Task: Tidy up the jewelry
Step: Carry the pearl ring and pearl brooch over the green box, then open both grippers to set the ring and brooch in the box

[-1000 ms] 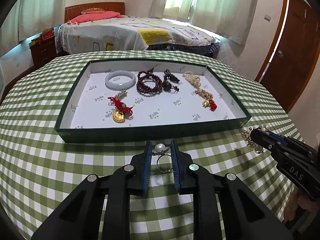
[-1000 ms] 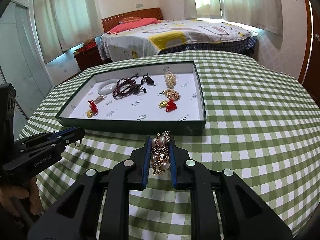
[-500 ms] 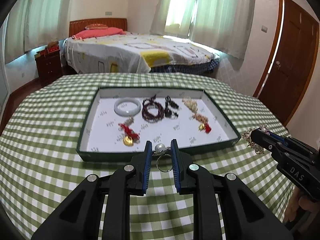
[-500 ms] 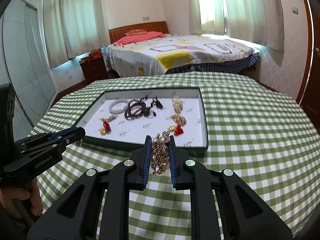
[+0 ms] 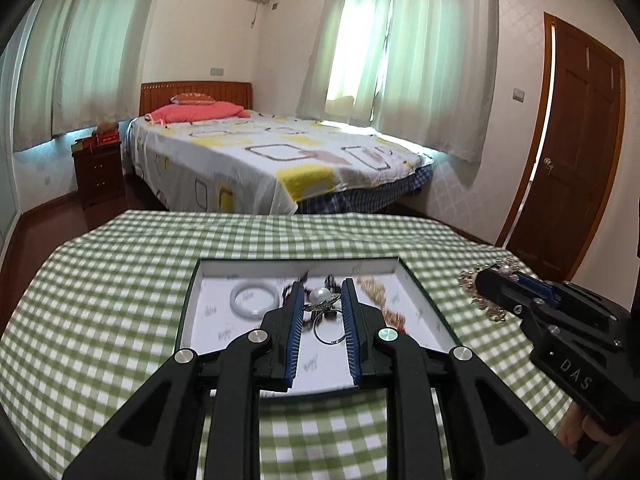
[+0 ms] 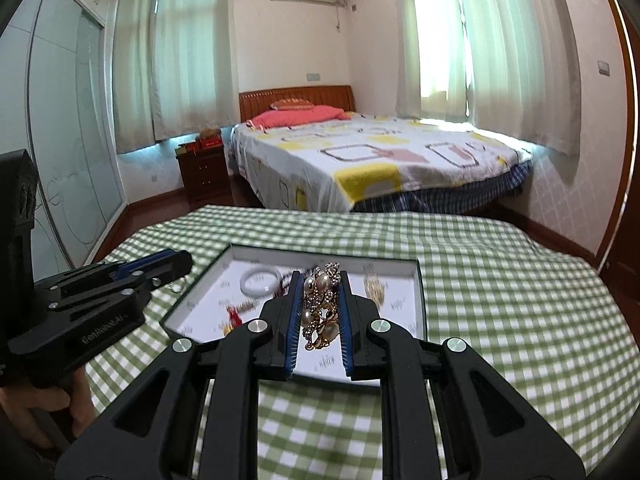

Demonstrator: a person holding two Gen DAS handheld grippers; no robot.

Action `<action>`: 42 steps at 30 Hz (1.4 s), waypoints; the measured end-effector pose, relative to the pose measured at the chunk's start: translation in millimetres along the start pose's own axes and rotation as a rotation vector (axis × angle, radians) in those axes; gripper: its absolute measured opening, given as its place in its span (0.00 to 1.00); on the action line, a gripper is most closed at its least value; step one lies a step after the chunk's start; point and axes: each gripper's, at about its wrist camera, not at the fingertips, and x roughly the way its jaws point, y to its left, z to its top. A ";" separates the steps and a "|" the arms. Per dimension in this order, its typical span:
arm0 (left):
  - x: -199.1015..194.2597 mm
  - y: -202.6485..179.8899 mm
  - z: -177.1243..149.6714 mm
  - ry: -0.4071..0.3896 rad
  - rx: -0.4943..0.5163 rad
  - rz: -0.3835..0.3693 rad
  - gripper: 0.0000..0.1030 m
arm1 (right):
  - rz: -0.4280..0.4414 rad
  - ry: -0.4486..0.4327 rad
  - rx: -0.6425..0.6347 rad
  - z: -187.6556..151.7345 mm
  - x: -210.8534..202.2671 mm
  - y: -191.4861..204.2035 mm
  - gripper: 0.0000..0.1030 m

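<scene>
Here, left tool [image 5: 320, 300] grips a silver pearl ring [image 5: 325, 308]; right tool [image 6: 320, 300] grips a gold pearl brooch [image 6: 320, 312]; both hover above the green-rimmed white tray [image 5: 188, 304].

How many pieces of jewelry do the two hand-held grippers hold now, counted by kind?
Silver ring with a white pearl, in the left hand-held gripper: 1
Gold rhinestone-and-pearl brooch, in the right hand-held gripper: 1
Total: 2
</scene>
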 end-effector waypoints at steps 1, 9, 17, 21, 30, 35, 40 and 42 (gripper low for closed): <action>1.4 0.1 1.8 -0.004 0.001 -0.001 0.19 | 0.007 -0.005 0.004 4.0 3.2 -0.4 0.16; 43.1 2.5 7.7 0.009 -0.015 0.004 0.19 | 0.025 0.001 0.019 9.3 39.1 -2.2 0.16; 90.3 7.9 -26.1 0.122 -0.015 0.035 0.19 | 0.031 0.130 0.068 -30.2 91.7 -13.0 0.16; 108.7 11.7 -39.6 0.169 -0.013 0.047 0.19 | 0.032 0.186 0.083 -45.3 109.4 -17.2 0.10; 129.2 14.8 -56.5 0.242 -0.010 0.057 0.19 | 0.030 0.256 0.102 -63.0 134.4 -23.5 0.10; 133.0 13.5 -56.9 0.260 -0.006 0.056 0.19 | 0.042 0.264 0.099 -65.2 138.3 -20.4 0.10; 137.4 15.7 -57.4 0.291 -0.021 0.051 0.20 | 0.045 0.264 0.097 -64.4 140.1 -20.3 0.10; 138.1 17.3 -56.9 0.296 -0.029 0.050 0.21 | 0.045 0.265 0.097 -64.6 140.1 -20.2 0.12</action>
